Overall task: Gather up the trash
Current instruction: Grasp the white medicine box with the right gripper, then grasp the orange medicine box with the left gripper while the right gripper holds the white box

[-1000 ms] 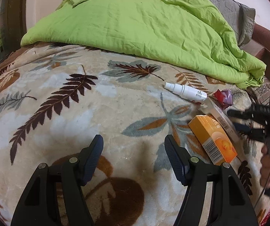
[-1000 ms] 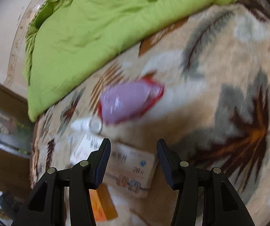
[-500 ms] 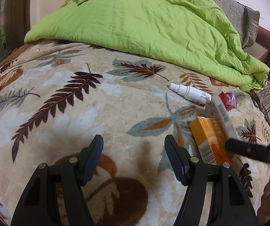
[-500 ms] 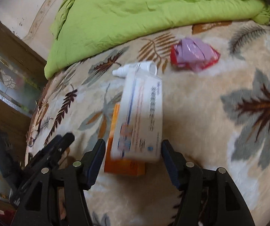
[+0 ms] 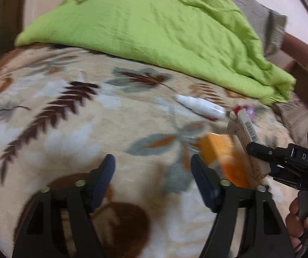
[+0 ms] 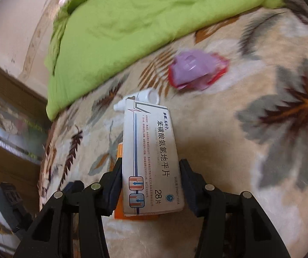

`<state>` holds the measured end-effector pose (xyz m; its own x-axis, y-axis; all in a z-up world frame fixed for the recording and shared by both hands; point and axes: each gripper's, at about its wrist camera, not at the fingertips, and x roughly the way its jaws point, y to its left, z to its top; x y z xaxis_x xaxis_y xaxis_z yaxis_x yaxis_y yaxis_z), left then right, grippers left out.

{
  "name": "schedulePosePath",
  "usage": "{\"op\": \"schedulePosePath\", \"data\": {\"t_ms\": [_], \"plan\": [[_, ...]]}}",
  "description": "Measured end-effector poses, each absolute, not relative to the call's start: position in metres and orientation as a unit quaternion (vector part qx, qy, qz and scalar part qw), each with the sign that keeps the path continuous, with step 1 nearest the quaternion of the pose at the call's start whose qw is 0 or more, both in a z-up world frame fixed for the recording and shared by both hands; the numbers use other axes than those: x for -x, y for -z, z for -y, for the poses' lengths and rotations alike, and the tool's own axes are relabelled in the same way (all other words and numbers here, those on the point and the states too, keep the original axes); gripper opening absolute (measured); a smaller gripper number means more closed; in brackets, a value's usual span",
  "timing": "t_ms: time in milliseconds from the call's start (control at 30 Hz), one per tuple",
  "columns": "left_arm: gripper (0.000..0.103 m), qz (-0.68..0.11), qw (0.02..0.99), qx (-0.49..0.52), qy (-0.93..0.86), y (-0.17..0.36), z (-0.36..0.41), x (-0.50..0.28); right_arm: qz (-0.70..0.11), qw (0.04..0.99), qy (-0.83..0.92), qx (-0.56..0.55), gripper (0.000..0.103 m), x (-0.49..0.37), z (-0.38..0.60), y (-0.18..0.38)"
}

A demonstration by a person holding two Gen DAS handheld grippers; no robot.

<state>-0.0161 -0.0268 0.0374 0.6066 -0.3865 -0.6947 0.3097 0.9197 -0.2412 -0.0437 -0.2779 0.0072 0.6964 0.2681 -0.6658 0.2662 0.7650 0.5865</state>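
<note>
Orange box (image 6: 119,150): largely hidden beneath the white medicine box (image 6: 151,159), only slivers showing at 9 and 6 o'clock; blurred in the left wrist view. White bottle (image 6: 147,95): partly covered by the same box. Crumpled wrapper (image 6: 194,69): motion-blurred, print illegible. Hand (image 5: 302,221): cut off at the 4 o'clock edge.

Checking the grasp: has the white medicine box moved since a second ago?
Yes. The white medicine box now sits between the right gripper fingers, its far end tilted up off the orange box.
</note>
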Motion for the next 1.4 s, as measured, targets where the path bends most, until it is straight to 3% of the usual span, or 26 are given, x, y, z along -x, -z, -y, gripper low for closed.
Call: {"op": "schedulePosePath", "data": {"t_ms": [67, 267, 500, 667, 800, 1067, 1400], "plan": [[0.082, -0.406, 0.883, 0.049, 0.229, -0.037, 0.036, 0.021, -0.359, 0.868, 0.048, -0.340, 0.055, 0.071, 0.282, -0.018], [0.083, -0.429, 0.854, 0.012, 0.295, -0.034, 0.076, 0.036, -0.295, 0.893, 0.142, -0.308, 0.055, 0.126, 0.277, -0.039], [0.084, -0.448, 0.848, -0.002, 0.284, -0.051, 0.114, 0.027, -0.287, 0.892, 0.167, -0.307, 0.055, 0.136, 0.281, -0.038], [0.083, -0.489, 0.841, -0.061, 0.224, -0.033, 0.145, 0.007, -0.285, 0.895, 0.178, -0.295, 0.055, 0.144, 0.279, -0.040], [0.054, -0.503, 0.833, -0.053, 0.224, -0.016, 0.138, 0.001, -0.292, 0.898, 0.169, -0.284, 0.055, 0.153, 0.267, -0.041], [0.046, -0.473, 0.842, -0.069, 0.252, -0.021, 0.087, 0.035, -0.311, 0.902, 0.134, -0.267, 0.055, 0.166, 0.232, -0.039], [0.045, -0.454, 0.851, -0.065, 0.257, -0.022, 0.036, 0.089, -0.346, 0.904, 0.118, -0.221, 0.055, 0.179, 0.196, -0.032]]}}
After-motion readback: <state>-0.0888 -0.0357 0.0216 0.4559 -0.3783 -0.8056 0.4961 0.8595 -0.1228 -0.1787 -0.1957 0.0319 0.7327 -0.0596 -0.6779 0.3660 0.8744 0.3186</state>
